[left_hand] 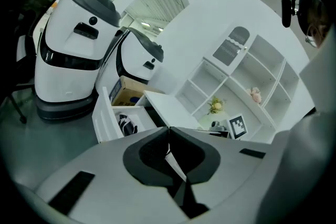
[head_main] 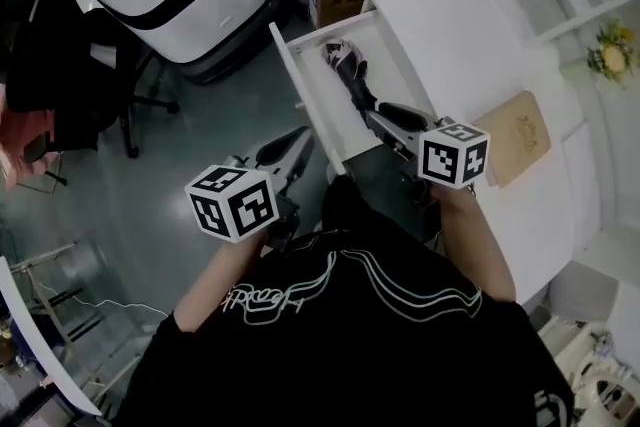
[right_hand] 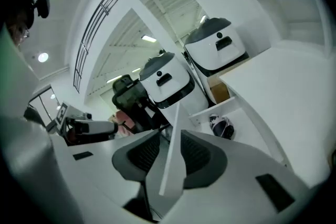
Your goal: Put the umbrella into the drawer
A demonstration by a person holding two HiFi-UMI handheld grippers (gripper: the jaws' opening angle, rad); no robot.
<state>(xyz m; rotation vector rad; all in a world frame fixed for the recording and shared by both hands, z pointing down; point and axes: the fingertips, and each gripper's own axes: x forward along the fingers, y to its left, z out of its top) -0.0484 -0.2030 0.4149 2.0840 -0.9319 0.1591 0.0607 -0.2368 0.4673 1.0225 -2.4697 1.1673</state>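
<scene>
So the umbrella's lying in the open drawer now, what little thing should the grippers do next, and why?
Probably bring the left gripper to the drawer front and start pushing it shut. The folded umbrella already lies inside, the drawer stands pulled out of the white desk, and the right gripper and the left one hold nothing.

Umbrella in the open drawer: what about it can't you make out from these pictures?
Head view: the near end of the umbrella is covered by the right gripper, so its full length is hidden.
Left gripper view: only a small dark patch of it shows inside the drawer.
Right gripper view: it is small and distorted, and its pattern is unreadable.
Which end is the handle: no view shows it.
</scene>
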